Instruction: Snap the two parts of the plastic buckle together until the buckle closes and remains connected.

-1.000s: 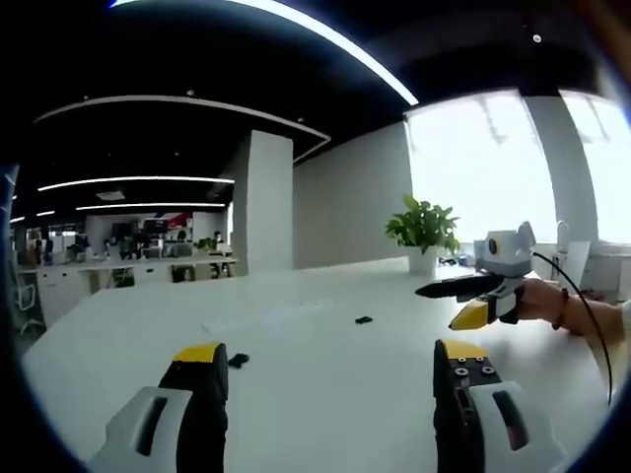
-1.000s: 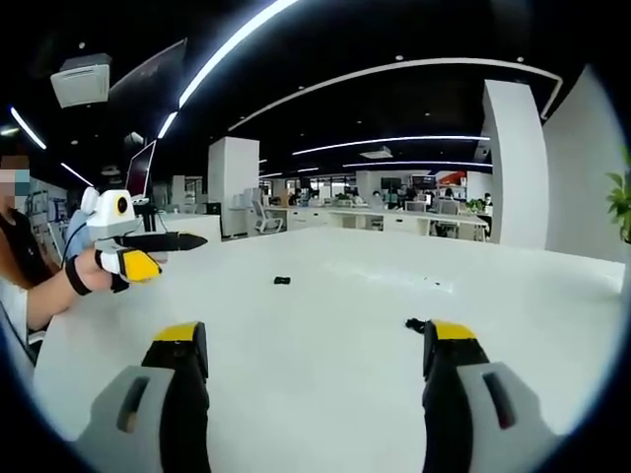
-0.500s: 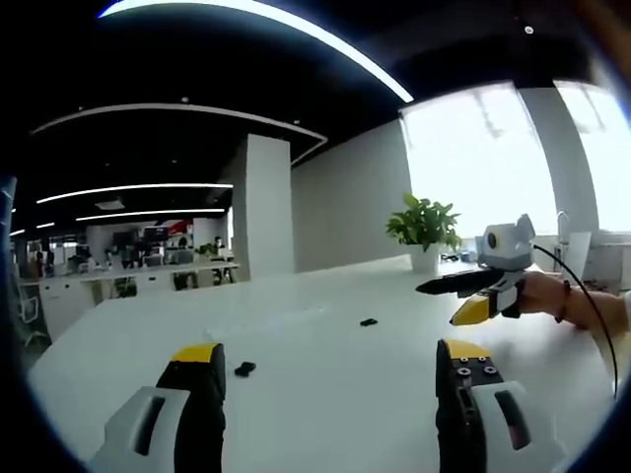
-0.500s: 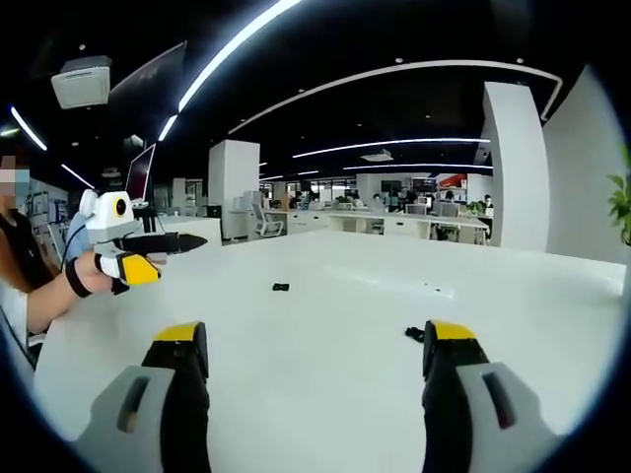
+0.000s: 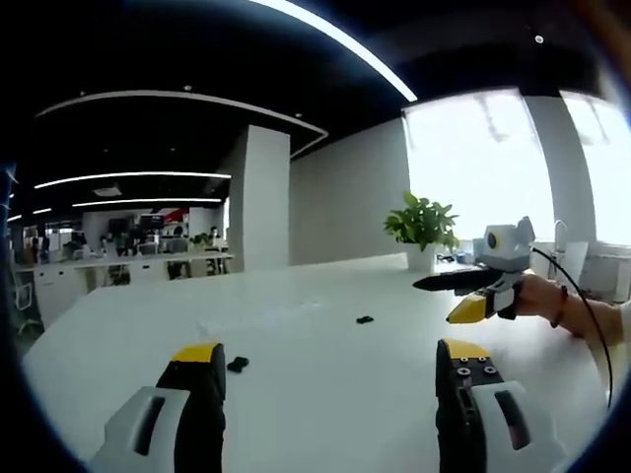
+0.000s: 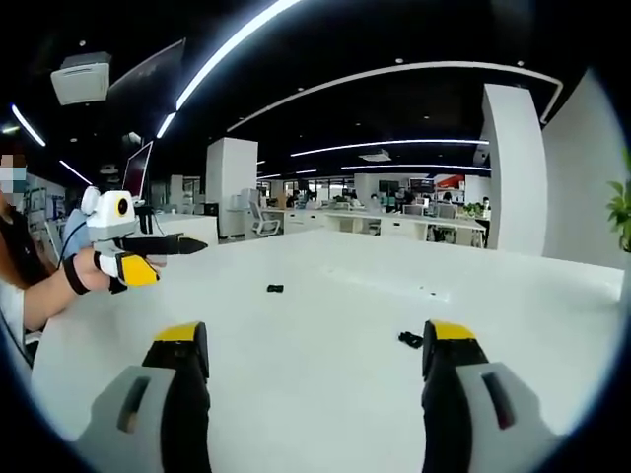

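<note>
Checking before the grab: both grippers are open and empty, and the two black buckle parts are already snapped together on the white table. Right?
Not quite. The two parts lie apart on the white table: in the left gripper view, one buckle part sits near the left gripper, the other part farther off. Both grippers, including the right gripper, are open and empty.

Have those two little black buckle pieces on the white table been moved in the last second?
No. Both buckle pieces keep the same gap and lie of the table; the small shifts match camera motion.

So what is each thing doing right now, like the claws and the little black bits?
Left gripper: jaws open, empty, above the table.
Right gripper: jaws open, empty.
Near buckle part: lying loose on the white table, unheld.
Far buckle part: lying loose, apart from the other, not snapped.
</note>
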Demonstrator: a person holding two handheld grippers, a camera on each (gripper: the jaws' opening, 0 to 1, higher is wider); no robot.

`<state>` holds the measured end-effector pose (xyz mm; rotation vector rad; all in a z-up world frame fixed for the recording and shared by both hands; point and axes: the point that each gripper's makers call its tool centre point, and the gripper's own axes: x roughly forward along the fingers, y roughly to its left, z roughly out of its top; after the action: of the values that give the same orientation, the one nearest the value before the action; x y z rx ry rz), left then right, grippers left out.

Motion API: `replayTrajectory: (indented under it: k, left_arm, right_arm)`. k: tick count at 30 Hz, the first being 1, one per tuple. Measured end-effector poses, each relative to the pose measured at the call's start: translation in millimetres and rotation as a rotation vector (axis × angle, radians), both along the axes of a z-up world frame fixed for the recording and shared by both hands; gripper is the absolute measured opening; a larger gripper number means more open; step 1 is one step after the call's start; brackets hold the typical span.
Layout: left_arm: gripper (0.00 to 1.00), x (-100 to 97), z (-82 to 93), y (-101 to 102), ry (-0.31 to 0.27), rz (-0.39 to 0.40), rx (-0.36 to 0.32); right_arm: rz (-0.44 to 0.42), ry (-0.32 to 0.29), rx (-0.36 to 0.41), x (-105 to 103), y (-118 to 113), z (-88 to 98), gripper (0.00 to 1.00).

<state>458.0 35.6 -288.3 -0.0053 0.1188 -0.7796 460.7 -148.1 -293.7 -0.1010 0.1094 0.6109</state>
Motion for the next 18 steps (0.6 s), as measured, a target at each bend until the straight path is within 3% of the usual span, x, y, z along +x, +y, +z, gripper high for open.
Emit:
replayTrajectory:
  k: [18]
  left_arm:
    - [0.89, 2.2, 5.0, 0.9, -0.014, 0.004, 0.014]
  right_arm:
    - [-0.005, 0.004, -0.009, 5.6, -1.9, 1.7, 0.89]
